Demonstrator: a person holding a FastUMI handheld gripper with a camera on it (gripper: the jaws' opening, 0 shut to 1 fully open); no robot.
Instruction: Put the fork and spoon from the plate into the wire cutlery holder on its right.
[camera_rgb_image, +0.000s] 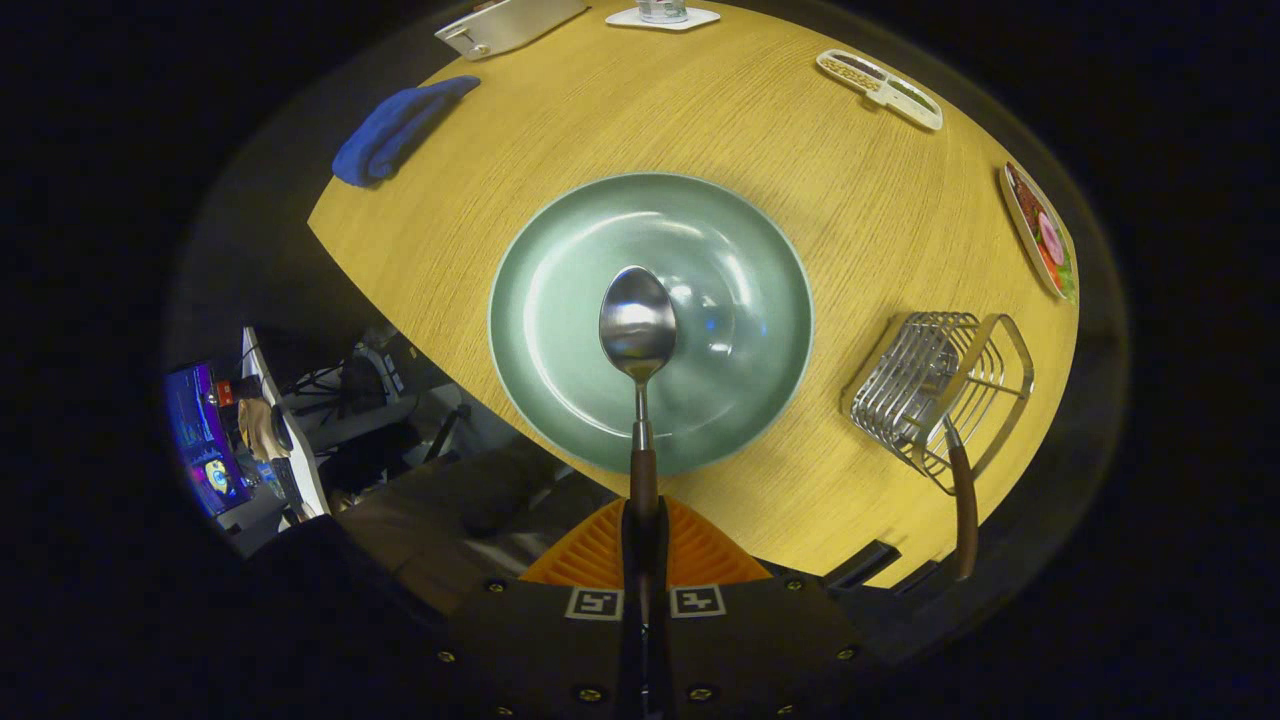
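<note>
My gripper (643, 530) is shut on the brown handle of the spoon (638, 330), which sticks out straight ahead of the orange fingers (590, 555). The spoon's steel bowl hangs above the middle of the green plate (560, 250), which lies on the wooden table. To the plate's right stands the wire cutlery holder (935, 385). A brown-handled utensil, apparently the fork (962, 500), rests in the holder with its handle leaning out toward me; its head is hidden among the wires.
A blue cloth (395, 130) lies beyond the plate on the left. A white tray (880, 88) and a dish of food (1040, 232) sit along the table's far right. The table's (800, 180) near edge runs just under the plate.
</note>
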